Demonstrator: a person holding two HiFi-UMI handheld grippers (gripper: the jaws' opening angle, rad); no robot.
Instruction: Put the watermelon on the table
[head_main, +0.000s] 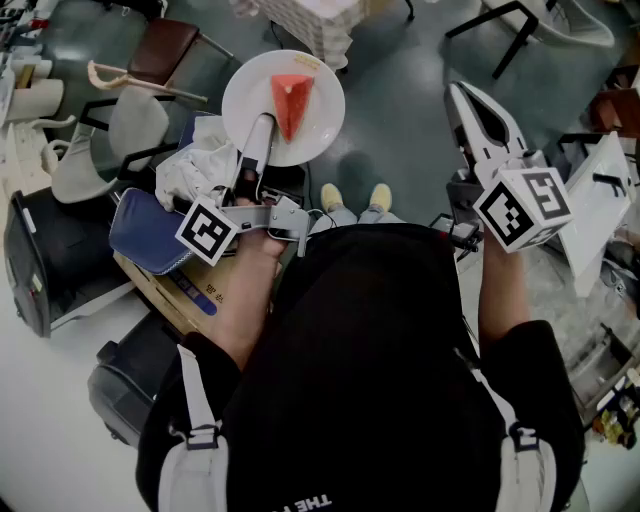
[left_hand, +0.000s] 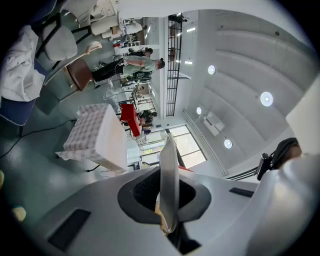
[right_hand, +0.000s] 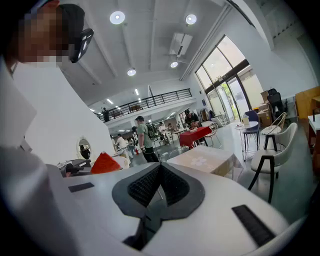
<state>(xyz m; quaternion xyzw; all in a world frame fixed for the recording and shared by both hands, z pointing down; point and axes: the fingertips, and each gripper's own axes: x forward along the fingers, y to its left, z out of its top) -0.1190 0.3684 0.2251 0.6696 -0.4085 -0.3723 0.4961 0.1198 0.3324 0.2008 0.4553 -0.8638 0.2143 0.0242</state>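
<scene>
A red wedge of watermelon (head_main: 291, 102) lies on a round white plate (head_main: 316, 130) held out over the grey floor in the head view. My left gripper (head_main: 262, 125) is shut on the plate's near rim. In the left gripper view the plate (left_hand: 168, 155) stands edge-on between the jaws of my left gripper (left_hand: 168, 172). My right gripper (head_main: 458, 92) is held up to the right of the plate, shut with nothing in it. In the right gripper view my right gripper (right_hand: 160, 167) has its jaws meeting at the tips, and the watermelon (right_hand: 105, 163) shows at the left.
A table with a checked cloth (head_main: 315, 20) stands just beyond the plate, also visible as the cloth-covered table (right_hand: 205, 160). To the left are chairs (head_main: 135, 125), a white cloth (head_main: 200, 160) on a blue bag (head_main: 145, 230) and a cardboard box (head_main: 190, 295). The person's shoes (head_main: 355, 197) are below the plate.
</scene>
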